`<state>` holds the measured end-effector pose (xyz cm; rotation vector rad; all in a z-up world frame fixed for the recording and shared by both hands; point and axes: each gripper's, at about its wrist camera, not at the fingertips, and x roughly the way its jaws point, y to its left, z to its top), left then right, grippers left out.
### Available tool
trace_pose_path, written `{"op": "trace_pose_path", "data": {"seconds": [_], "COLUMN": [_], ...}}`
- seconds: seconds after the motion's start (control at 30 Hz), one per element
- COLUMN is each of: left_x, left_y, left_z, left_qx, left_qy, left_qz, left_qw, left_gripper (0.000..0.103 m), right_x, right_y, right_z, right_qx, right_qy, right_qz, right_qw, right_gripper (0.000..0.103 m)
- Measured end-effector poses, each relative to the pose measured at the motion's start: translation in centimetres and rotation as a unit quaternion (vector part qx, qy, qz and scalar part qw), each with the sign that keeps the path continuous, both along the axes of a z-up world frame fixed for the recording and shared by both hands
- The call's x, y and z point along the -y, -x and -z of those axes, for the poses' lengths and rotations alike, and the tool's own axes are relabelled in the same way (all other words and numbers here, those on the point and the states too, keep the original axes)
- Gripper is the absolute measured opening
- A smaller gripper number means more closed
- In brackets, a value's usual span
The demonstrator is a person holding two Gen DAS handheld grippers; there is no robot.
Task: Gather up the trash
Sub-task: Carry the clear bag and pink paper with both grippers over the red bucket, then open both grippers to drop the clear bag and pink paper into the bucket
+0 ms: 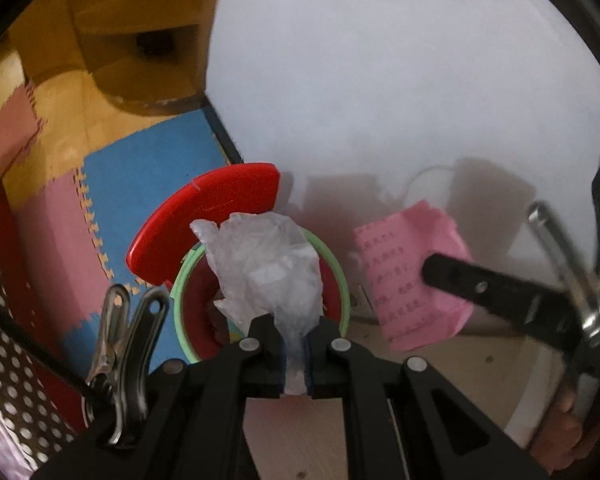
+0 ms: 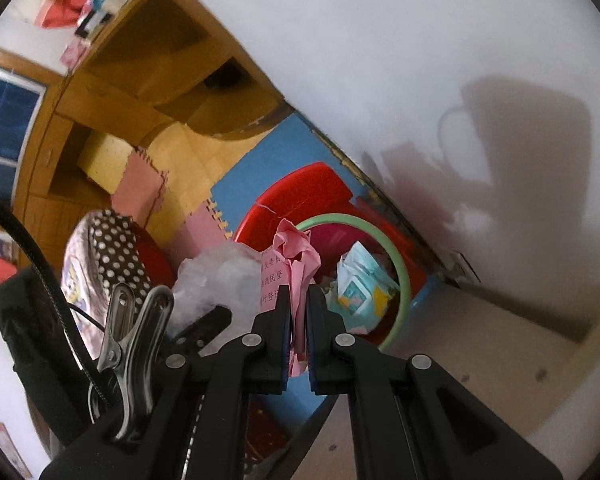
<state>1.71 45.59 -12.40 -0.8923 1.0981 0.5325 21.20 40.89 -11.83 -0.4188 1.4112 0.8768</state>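
Observation:
My left gripper (image 1: 296,326) is shut on a crumpled clear plastic wrapper (image 1: 266,264), which hangs over the open red bin with a green rim (image 1: 342,280). The bin's red lid (image 1: 208,220) stands tipped back behind it. My right gripper (image 2: 298,300) is shut on a pink printed paper (image 2: 296,256), held just left of the bin's green rim (image 2: 400,272). A blue-and-white packet (image 2: 360,284) lies inside the bin. In the left wrist view the pink paper (image 1: 408,268) and the other gripper's black finger (image 1: 460,276) show at the right. The plastic wrapper (image 2: 216,276) shows at the left of the right wrist view.
The bin stands on blue and pink foam floor mats (image 1: 140,176) against a white wall (image 1: 380,60). A wooden shelf unit (image 2: 140,92) rises behind. A polka-dot bag (image 2: 108,248) lies at the left. A pale wooden surface (image 2: 480,340) shows at the lower right.

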Motion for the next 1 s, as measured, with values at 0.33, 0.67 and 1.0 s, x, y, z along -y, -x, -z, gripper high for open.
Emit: {"op": "trace_pose_path", "data": {"seconds": [0.33,0.67,1.0], "left_x": [-1.2,-2.9,-2.3], "left_y": [-0.1,0.3,0.8], "left_z": [4.2,10.5,12.8], "left_qx": [-0.025,-0.036,-0.060], "left_qy": [0.028,0.072,0.085], "left_qz": [-0.020,-0.052,-0.038], "left_qw": [0.9991,0.9954,0.9938], "left_gripper": [0.006,0.006,0.007], "right_x": [-3.2,-5.0,-3.3], "right_y": [-0.3,-0.9,-1.6], "right_z": [5.5,13.3,17.5], "right_qx": [-0.023,-0.053,-0.065], "right_qy": [0.051,0.104,0.141], "right_qz": [-0.029,-0.035,-0.006], "right_qw": [0.998,0.993,0.988], "right_gripper": [0.007,0.009,0.009]}}
